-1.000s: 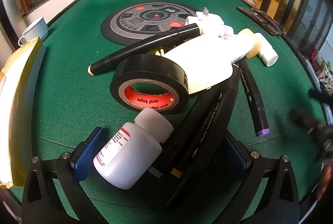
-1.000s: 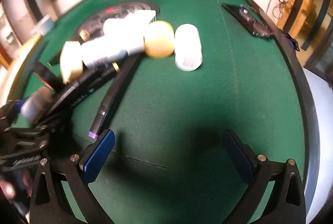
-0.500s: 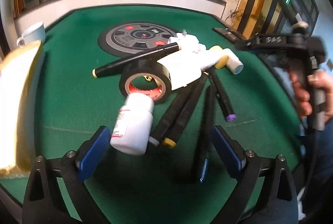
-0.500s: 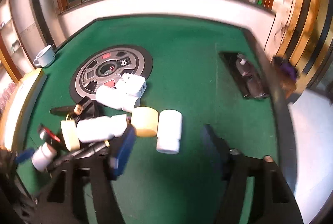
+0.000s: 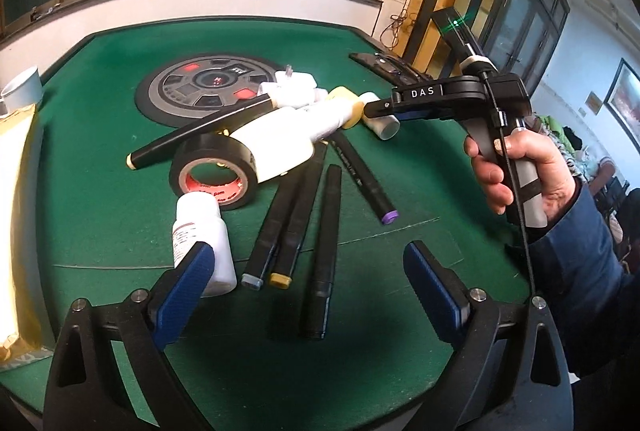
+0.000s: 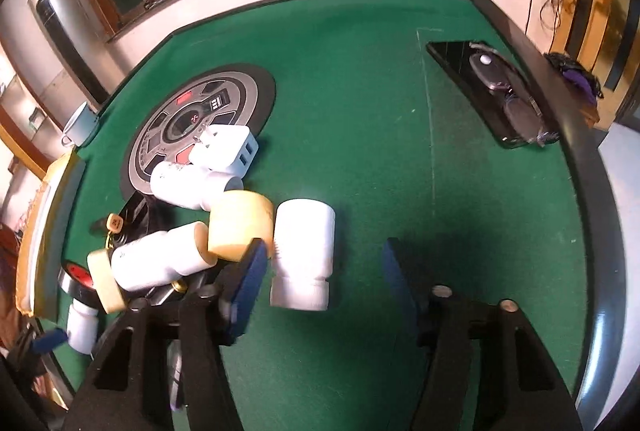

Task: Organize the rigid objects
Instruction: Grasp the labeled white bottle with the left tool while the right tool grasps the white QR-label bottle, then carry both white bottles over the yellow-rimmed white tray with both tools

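Note:
A pile of rigid things lies on the green felt table [image 5: 120,199]: a black tape roll [image 5: 216,175], a large white tube [image 5: 280,139], several black markers [image 5: 288,219] and a small white bottle [image 5: 200,231]. My left gripper [image 5: 310,287] stands open just short of the markers, its left finger beside the small bottle. My right gripper [image 6: 320,271] points down over a lying white bottle [image 6: 304,251]. Its jaws are closing with that bottle between them; the left pad is close to the bottle and the right pad stands apart. A yellow-capped bottle [image 6: 240,227] lies right beside it.
A white charger [image 6: 224,147] and another white bottle [image 6: 188,183] rest on the round control dial [image 6: 240,91]. A black tray with glasses [image 6: 500,91] sits at the right rim. A cup [image 6: 80,123] and a yellow-edged box [image 6: 44,231] stand at the left.
My left gripper drew back and up from the pile, so the small bottle and markers no longer lie between its fingers. My right gripper moved over the lying white bottle and its jaws narrowed.

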Available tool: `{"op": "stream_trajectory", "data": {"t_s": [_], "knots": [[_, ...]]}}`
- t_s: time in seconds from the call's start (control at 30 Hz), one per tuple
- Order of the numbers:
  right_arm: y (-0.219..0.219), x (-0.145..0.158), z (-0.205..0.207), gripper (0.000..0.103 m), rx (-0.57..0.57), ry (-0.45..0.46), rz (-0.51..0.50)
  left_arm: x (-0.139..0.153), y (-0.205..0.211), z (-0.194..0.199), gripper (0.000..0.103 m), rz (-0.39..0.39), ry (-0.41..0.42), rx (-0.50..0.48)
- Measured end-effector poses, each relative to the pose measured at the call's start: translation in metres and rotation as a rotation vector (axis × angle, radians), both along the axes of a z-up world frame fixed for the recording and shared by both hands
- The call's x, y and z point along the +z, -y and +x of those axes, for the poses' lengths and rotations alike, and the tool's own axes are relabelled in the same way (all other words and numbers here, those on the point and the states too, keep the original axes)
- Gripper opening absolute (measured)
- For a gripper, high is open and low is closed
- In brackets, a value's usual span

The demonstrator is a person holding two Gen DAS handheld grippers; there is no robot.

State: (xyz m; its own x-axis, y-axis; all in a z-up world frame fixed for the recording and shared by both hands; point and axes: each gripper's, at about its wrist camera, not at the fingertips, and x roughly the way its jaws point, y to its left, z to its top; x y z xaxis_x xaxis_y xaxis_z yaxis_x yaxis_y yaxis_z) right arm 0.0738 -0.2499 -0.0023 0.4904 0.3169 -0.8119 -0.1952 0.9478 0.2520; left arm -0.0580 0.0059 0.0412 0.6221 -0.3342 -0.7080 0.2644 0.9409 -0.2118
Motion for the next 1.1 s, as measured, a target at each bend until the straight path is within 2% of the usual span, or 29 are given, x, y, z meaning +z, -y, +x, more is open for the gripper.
{"op": "stream_trajectory", "data": {"t_s": [0.07,0.13,0.3,0.37,0.43,0.47,0.5,0.73,0.83,0.87,0.9,1.0,1.1], "knots": [[-0.002,-0.006,0.001,0.036,0.023,-0.018,0.026,0.001,-0.006,-0.001,0.096,-0.003,-0.003,0.022],[-0.005,-0.007,-0.003,0.03,0.029,-0.01,0.011,0.002,-0.016,0.001,0.096,-0.027,-0.02,0.048],[0.003,0.002,-0.014,0.03,0.015,0.01,0.021,0.0,-0.033,0.007,0.096,-0.041,-0.038,0.11],[0.009,0.005,-0.017,0.03,-0.001,0.019,0.034,0.001,-0.034,0.01,0.096,-0.014,-0.035,0.132],[0.013,0.007,-0.019,0.03,-0.01,0.028,0.034,-0.002,-0.036,0.017,0.084,-0.003,-0.054,0.144],[0.014,0.009,-0.021,0.03,-0.013,0.034,0.036,-0.005,-0.037,0.021,0.069,-0.008,-0.073,0.139],[0.015,0.01,-0.022,0.03,-0.014,0.038,0.041,-0.008,-0.038,0.024,0.061,-0.009,-0.091,0.138],[0.008,0.019,-0.026,0.03,-0.007,0.059,0.064,-0.029,-0.054,0.044,0.061,0.008,-0.173,0.182],[0.005,0.02,-0.027,0.03,0.002,0.062,0.068,-0.031,-0.05,0.042,0.053,0.052,-0.145,0.19],[0.004,0.02,-0.029,0.03,0.004,0.065,0.069,-0.032,-0.047,0.041,0.045,0.066,-0.139,0.188],[0.004,0.022,-0.03,0.03,0.006,0.069,0.07,-0.032,-0.045,0.039,0.033,0.064,-0.137,0.182],[0.002,0.026,-0.034,0.03,0.013,0.09,0.078,-0.031,-0.041,0.031,0.033,0.079,-0.125,0.193],[-0.001,0.028,-0.037,0.03,0.019,0.1,0.091,-0.028,-0.043,0.02,0.033,0.026,-0.128,0.195]]}}
